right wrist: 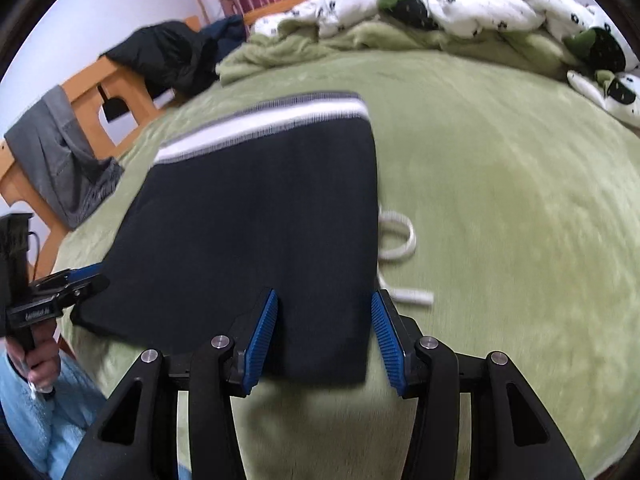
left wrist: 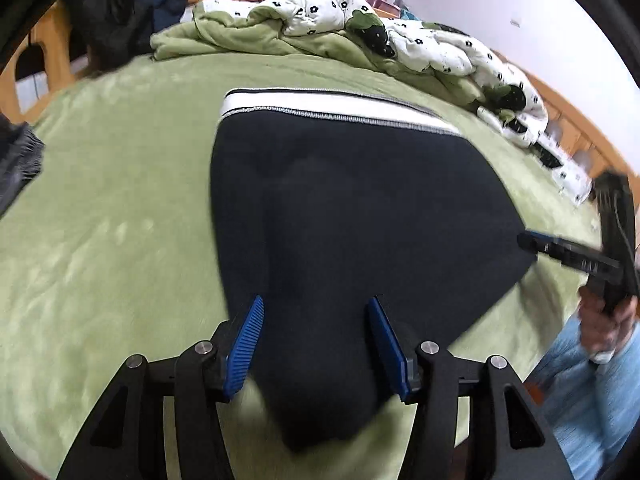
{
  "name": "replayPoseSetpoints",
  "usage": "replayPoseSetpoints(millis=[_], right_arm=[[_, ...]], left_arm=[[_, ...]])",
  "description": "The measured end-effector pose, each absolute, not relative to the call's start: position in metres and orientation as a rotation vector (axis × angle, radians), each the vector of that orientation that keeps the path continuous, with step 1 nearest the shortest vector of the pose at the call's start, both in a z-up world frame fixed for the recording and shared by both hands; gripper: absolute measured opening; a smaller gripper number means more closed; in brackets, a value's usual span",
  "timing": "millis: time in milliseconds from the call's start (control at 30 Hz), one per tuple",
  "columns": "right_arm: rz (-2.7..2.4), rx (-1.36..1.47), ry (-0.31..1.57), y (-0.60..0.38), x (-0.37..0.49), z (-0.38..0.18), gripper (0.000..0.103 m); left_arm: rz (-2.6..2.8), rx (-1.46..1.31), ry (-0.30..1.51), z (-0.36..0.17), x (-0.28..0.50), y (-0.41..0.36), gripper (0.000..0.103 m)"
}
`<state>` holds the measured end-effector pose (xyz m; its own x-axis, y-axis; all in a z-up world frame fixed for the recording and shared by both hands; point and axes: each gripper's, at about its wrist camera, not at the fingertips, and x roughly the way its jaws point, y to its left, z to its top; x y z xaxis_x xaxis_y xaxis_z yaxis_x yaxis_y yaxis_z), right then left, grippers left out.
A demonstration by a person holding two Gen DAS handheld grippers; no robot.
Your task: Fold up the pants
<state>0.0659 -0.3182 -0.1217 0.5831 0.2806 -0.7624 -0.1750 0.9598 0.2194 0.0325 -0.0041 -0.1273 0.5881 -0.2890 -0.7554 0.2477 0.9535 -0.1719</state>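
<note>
On the bed: dark pants [left wrist: 340, 208] lie flat on the green blanket [left wrist: 120, 200], already folded into a compact block, white waistband [left wrist: 320, 106] at the far edge.
Drawstring: white cord [right wrist: 400, 240] sticks out from the pants' right side, loose on the blanket.
Left claw: left gripper [left wrist: 316, 312] hovers at the near edge of the pants, jaws spread wide, nothing held. Dark cloth runs between the fingers and under the camera; can't tell if the pads touch it.
Right claw: right gripper [right wrist: 324, 304] also spread wide, empty, straddling the near right corner of the pants. Right blue pad [right wrist: 386, 328] sits just past the fabric edge.
Step, my read: either lining up to grab the near edge for one more fold toward the waistband, or just let go after a fold. Can't tell which.
How to do it well: if folding on, bite both near corners at the same depth, catching every layer, not only the top one. Lift low, carry straight over to the waistband so the edges line up. Keep both claws level or the block skews.
Watch: tuck the cord in first or it ends up hanging out. Fleece blanket grabs; don't pinch it along with the pants.
Clutter: quilt [left wrist: 400, 36] piled at the far side, grey garment [right wrist: 60, 152] on the bed frame; both well apart from the pants.
Blur: both views smeared, fine edges unclear.
</note>
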Motion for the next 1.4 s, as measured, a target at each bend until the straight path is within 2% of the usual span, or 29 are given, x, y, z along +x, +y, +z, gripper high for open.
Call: replayPoseSetpoints(millis=[267,500,600,700,767,800,833,867,1000,1167,1200,1233,1267,1400], right_arm=[[0.235,0.034,0.901,-0.306,0.059,-0.120,0.048],[0.235,0.046,0.902,-0.310,0.054,-0.118,0.048],[0.233,0.040,0.897,-0.310,0.054,-0.117,0.048],[0.234,0.032,0.892,-0.309,0.053,-0.116,0.048],[0.232,0.041,0.894,-0.310,0.053,-0.118,0.048],[0.231,0.048,0.896,-0.310,0.053,-0.118,0.048],[0.232,0.055,0.898,-0.312,0.054,-0.119,0.048],[0.233,0.060,0.897,-0.313,0.054,-0.119,0.048],[0.233,0.048,0.888,-0.314,0.051,-0.119,0.048],[0.215,0.044,0.862,-0.321,0.049,-0.112,0.048],[0.217,0.063,0.857,-0.323,0.049,-0.111,0.048],[0.220,0.076,0.856,-0.324,0.049,-0.110,0.048],[0.223,0.086,0.858,-0.324,0.050,-0.110,0.048],[0.221,0.060,0.854,-0.318,0.053,-0.112,0.048]], left_arm=[[-0.257,-0.157,0.928,-0.140,-0.008,0.014,0.055],[-0.159,0.186,0.937,-0.133,-0.031,-0.012,0.054],[-0.094,0.224,0.912,-0.136,-0.037,-0.009,0.053],[-0.085,0.242,0.908,-0.138,-0.031,-0.010,0.048],[-0.073,0.244,0.882,-0.138,-0.026,-0.014,0.029],[-0.062,0.242,0.866,-0.138,-0.023,-0.017,0.026],[-0.055,0.230,0.859,-0.137,-0.022,-0.018,0.017],[-0.057,0.197,0.850,-0.136,-0.021,-0.018,0.013],[-0.058,0.043,0.879,-0.145,-0.025,-0.003,0.013],[-0.100,-0.009,0.925,-0.150,-0.046,0.013,0.015],[-0.107,-0.031,0.930,-0.147,-0.050,0.019,0.018],[-0.101,-0.048,0.932,-0.146,-0.051,0.022,0.029],[-0.087,-0.075,0.933,-0.144,-0.053,0.027,0.035],[-0.111,-0.152,1.018,-0.143,-0.045,0.031,0.035]])
